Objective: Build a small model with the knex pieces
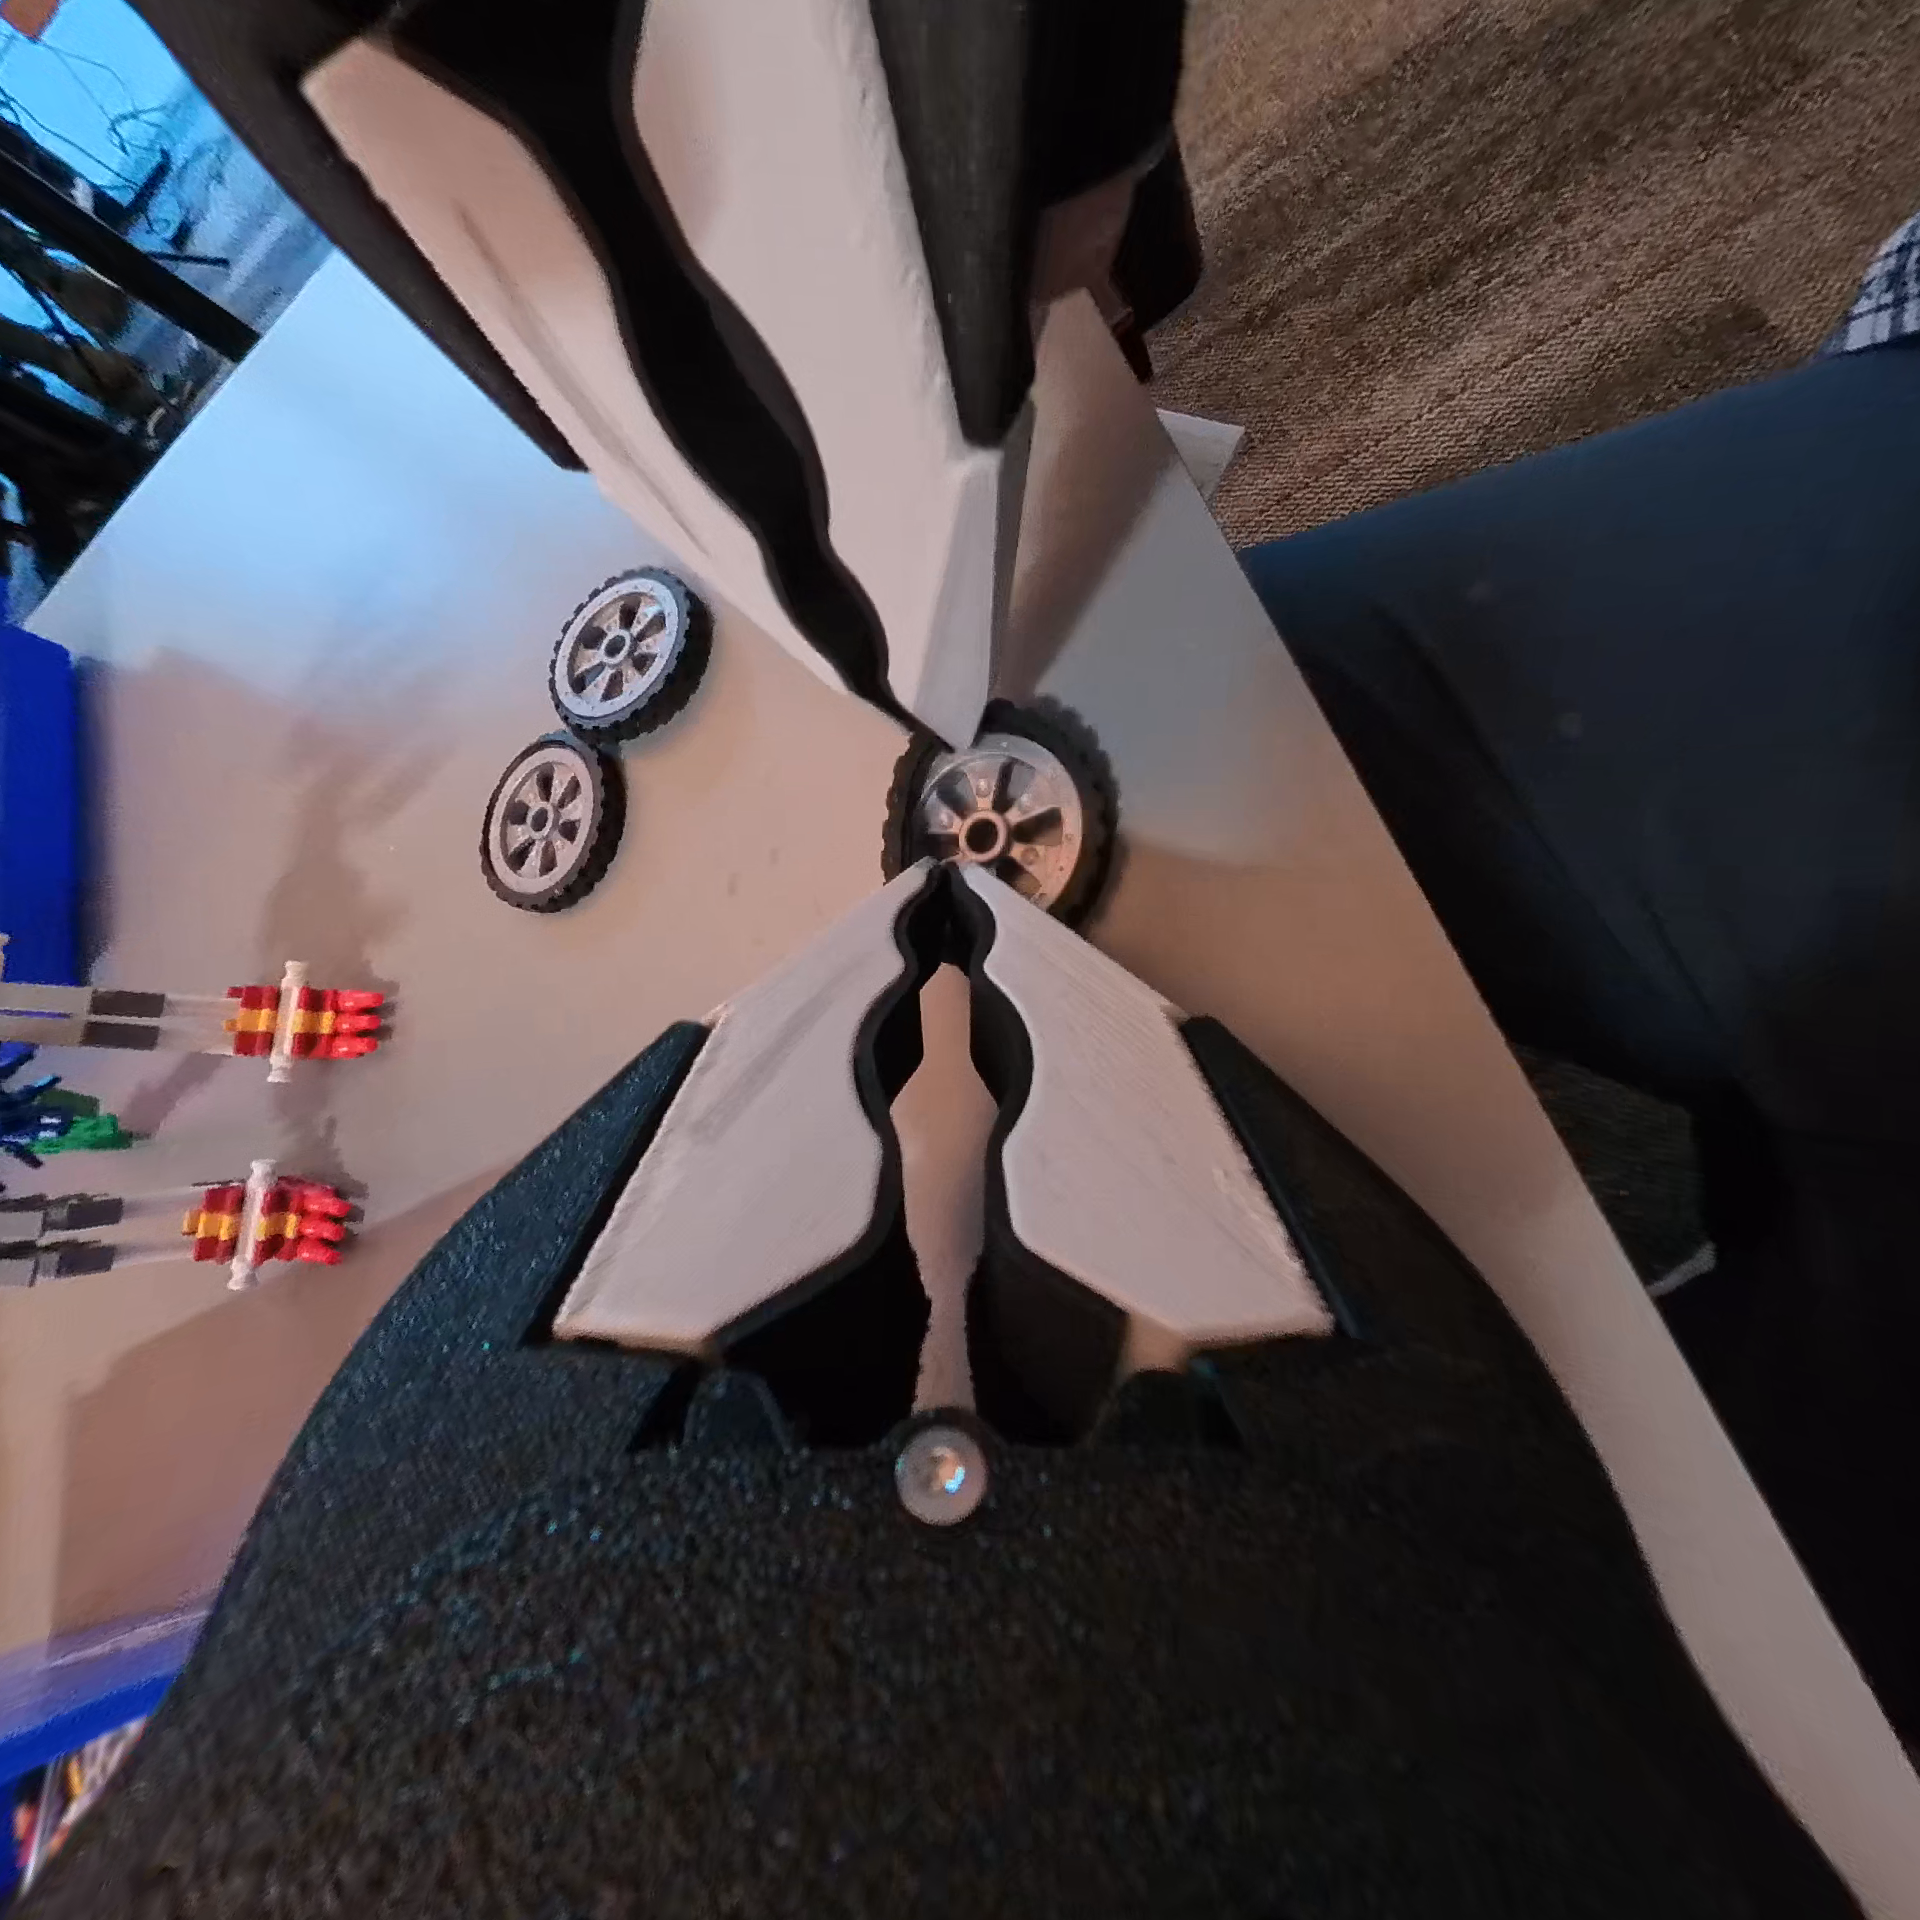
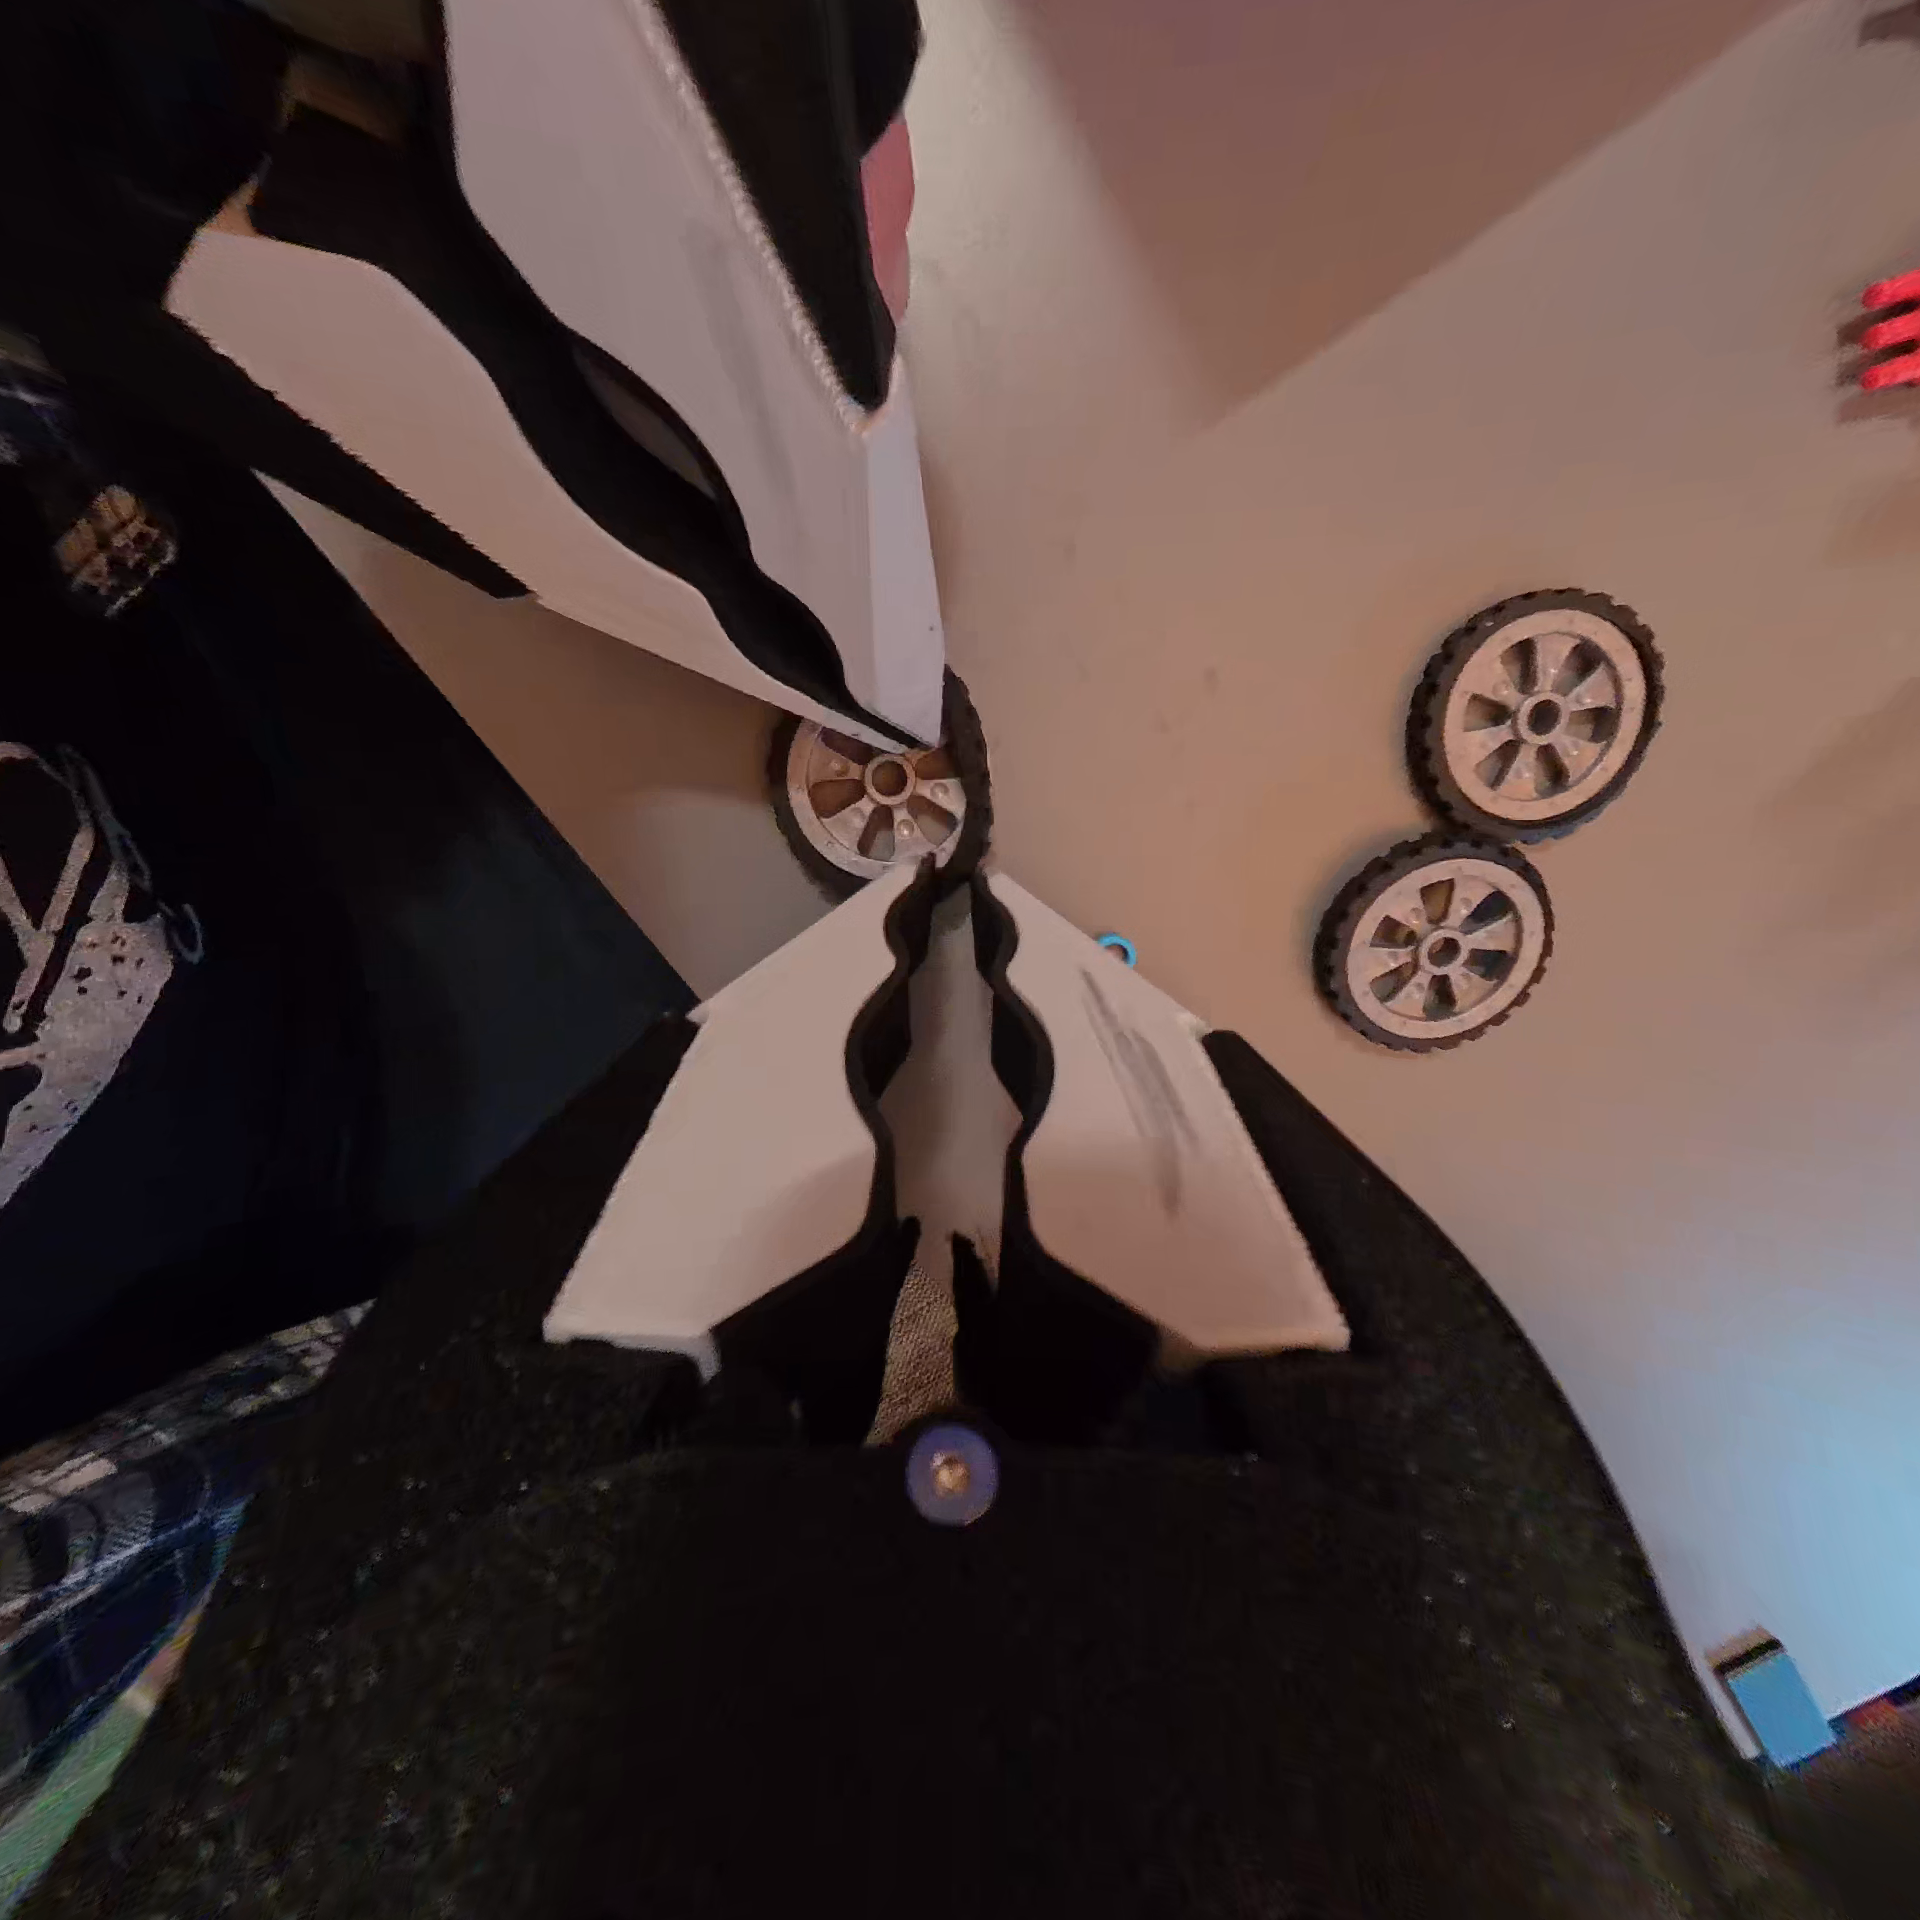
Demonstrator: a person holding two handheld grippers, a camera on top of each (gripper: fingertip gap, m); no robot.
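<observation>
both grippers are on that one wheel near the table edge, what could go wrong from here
1. Both the left gripper and the right gripper pinch only the rim of the same wheel with their tips; so thin a hold could let it slip or twist out.
2. The wheel sits close to the table edge, so if it slips it may roll off onto the carpet.
3. The two grippers meet tip to tip and could knock each other.

both wrist views face close, opposed, sharing one wheel [image 1: 992,821].
</observation>
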